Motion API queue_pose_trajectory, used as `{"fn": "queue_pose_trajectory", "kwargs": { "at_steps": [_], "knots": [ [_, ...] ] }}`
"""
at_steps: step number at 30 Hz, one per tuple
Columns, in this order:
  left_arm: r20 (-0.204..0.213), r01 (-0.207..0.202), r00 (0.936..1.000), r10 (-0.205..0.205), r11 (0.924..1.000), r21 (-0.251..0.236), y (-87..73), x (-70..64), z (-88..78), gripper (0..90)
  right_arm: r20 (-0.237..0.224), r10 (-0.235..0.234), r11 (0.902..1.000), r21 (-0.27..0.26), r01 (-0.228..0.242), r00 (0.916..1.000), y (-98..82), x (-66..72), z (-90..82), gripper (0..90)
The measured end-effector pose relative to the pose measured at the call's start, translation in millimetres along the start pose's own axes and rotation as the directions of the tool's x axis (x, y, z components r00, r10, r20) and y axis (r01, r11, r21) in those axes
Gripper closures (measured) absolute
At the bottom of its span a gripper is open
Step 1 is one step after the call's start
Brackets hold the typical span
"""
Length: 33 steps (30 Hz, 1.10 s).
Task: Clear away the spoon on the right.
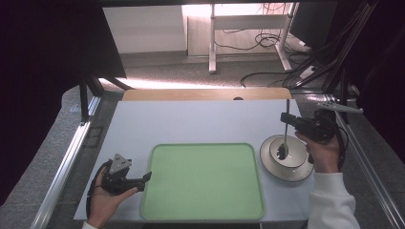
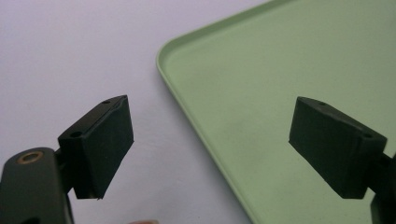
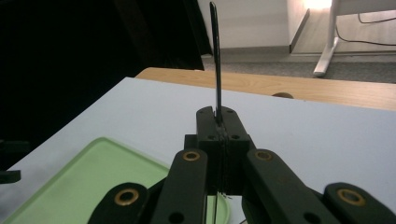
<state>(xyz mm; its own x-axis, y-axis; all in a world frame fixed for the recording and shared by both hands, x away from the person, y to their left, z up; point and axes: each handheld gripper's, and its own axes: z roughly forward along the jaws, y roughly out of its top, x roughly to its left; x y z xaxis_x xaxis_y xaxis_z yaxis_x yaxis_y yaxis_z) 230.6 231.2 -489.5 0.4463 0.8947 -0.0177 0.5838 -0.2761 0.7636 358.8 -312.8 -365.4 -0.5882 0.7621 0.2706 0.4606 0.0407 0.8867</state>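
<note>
Covering most of the table, a pale sheet carries a green tray near the 6 o'clock edge. At 3 o'clock from the tray sits a round grey dish, just beside it. At the tray's 9 o'clock, the left gripper rests with jaws wide apart, empty. The right gripper is clamped on a thin spoon held upright, its bowl inside the dish.
</note>
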Motion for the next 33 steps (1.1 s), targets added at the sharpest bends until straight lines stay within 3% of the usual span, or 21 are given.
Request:
{"fn": "queue_pose_trajectory", "kwargs": {
  "at_steps": [18, 25, 33],
  "knots": [
    [-0.004, 0.003, 1.0, -0.003, 1.0, 0.0, 0.0, 1.9, -0.8, 13.2, -0.059, -0.026, 0.9984, 0.049, 0.029, 0.9979, -2.9, 27.4, 16.0, 89.5],
    [0.0, -0.005, 1.0, 0.005, 1.0, 0.002, 0.6, 0.3, 0.9, 13.2, -0.068, -0.054, 0.9975, 0.041, 0.057, 0.9962, -4.5, 40.4, 17.0, 89.5],
    [0.0, 0.002, 1.0, -0.002, 1.0, 0.0, 0.4, 2.1, 0.5, 13.2, -0.101, -0.055, 0.9968, 0.053, 0.061, 0.9934, -7.3, 49.5, 24.5, 89.4]
  ]
}}
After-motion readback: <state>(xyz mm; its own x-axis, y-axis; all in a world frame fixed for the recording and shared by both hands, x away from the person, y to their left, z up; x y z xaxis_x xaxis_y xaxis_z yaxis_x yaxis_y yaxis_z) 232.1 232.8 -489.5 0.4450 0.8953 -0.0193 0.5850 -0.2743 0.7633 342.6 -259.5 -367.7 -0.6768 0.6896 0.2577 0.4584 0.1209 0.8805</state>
